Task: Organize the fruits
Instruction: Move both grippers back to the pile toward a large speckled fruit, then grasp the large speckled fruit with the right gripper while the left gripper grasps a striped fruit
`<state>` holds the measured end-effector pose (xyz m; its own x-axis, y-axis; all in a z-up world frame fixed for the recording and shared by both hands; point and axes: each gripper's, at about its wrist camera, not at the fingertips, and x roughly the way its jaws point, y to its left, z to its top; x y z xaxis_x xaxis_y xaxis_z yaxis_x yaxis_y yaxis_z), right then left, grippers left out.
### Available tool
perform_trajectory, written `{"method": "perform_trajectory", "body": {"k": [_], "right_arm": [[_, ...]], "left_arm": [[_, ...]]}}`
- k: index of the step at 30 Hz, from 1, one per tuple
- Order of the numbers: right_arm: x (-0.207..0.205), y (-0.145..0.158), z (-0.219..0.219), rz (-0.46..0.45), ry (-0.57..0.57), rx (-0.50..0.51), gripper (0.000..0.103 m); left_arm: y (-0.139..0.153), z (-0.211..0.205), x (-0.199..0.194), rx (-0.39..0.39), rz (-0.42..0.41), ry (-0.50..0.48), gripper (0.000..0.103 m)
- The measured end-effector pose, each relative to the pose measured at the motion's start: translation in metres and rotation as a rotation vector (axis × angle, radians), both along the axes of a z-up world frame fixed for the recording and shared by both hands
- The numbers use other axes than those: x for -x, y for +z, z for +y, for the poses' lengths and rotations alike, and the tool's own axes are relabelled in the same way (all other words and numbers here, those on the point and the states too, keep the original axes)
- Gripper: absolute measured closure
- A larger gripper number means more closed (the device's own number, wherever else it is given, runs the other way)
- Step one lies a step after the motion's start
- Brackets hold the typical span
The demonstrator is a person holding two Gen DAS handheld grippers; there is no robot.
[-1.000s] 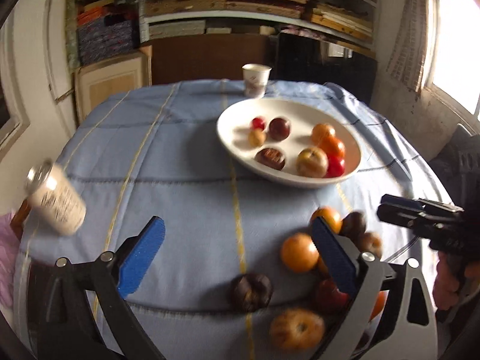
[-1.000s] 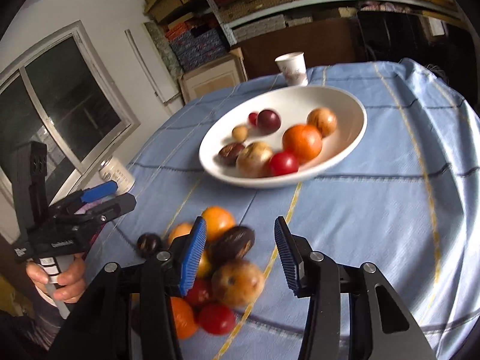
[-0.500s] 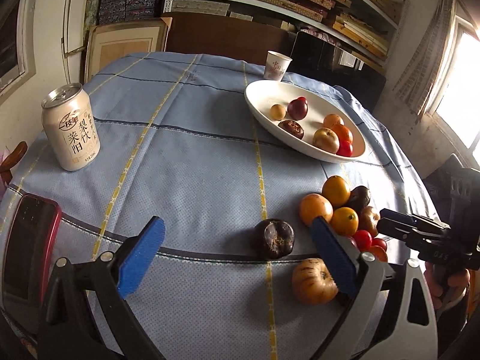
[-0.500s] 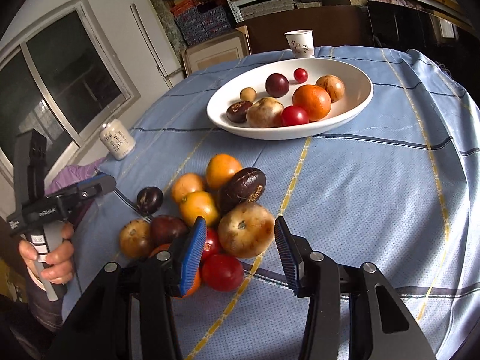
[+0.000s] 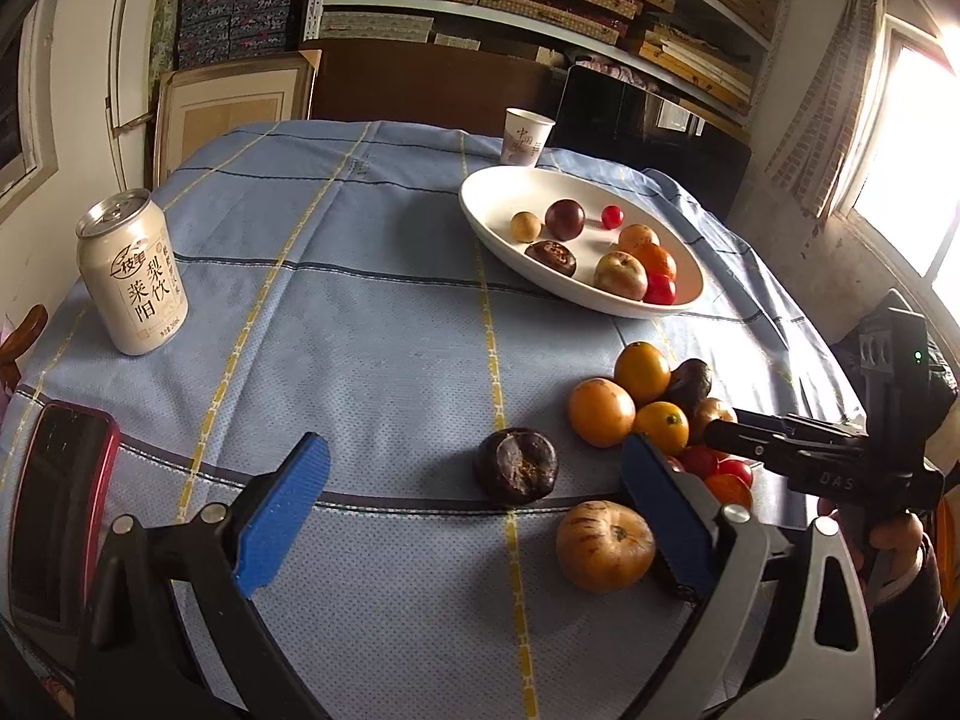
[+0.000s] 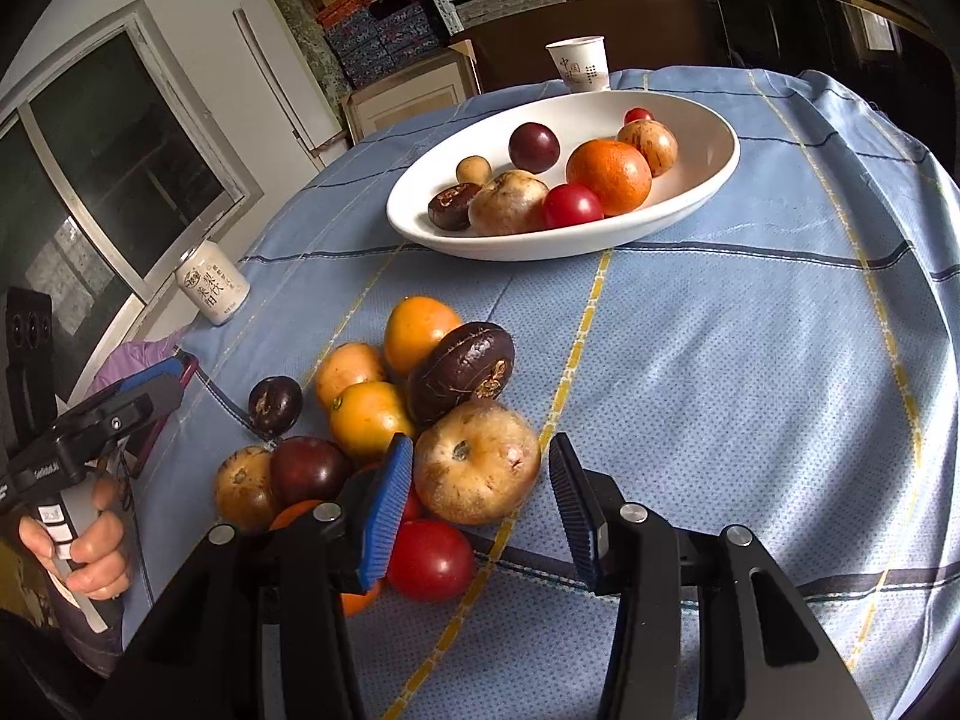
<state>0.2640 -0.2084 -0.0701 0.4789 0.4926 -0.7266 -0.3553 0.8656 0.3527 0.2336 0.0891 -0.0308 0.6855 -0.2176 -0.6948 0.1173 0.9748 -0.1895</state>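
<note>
Hovering over a heap of loose fruit point(image 6: 384, 420) on the blue checked tablecloth point(image 6: 720, 372), the right gripper point(image 6: 480, 504) points down at a pale brown round fruit point(image 6: 477, 462) that sits in the gap between its blue pads; the pads stand apart on either side of it and I cannot see either one pressing on its skin, so the jaws read as open and nothing is held. That fruit lies at the near edge of the heap, with a dark egg-shaped fruit point(image 6: 462, 372) touching it on the far side and a red tomato point(image 6: 429, 561) just beside it on the near side. The left gripper point(image 5: 474, 516) hangs to the left of the heap, its jaws spread wide and empty, with a dark purple fruit point(image 5: 516, 467) lying alone on the cloth past its tips, a little apart from the heap. Beyond the heap stands a white oval dish point(image 6: 714, 174) that already holds several fruits, and a paper cup point(image 6: 577, 65) stands just behind the dish. Well to the left of the heap stand a drink can point(image 5: 133, 273) and a red-cased phone point(image 5: 57, 510).
</note>
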Motion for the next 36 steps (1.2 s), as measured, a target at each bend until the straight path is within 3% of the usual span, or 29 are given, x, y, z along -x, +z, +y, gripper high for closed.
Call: {"method": "perform_trajectory", "body": {"k": [10, 16, 23, 29, 36], "right_arm": [[-0.001, -0.001, -0.003, 0.017, -0.007, -0.037, 0.061], [0.001, 0.015, -0.029, -0.041, -0.094, -0.121, 0.061], [-0.002, 0.019, -0.042, -0.047, -0.135, -0.149, 0.061], [-0.001, 0.021, -0.041, -0.052, -0.124, -0.145, 0.061], [-0.001, 0.021, -0.044, -0.053, -0.127, -0.148, 0.061]], "left_arm": [[-0.003, -0.006, 0.002, -0.017, 0.011, -0.030, 0.007], [-0.004, -0.028, 0.014, -0.039, -0.006, -0.205, 0.007], [-0.018, -0.055, 0.016, -0.079, 0.047, -0.324, 0.036], [-0.028, -0.059, 0.013, -0.093, 0.085, -0.339, 0.046], [-0.033, -0.059, 0.011, -0.102, 0.103, -0.338, 0.049]]}}
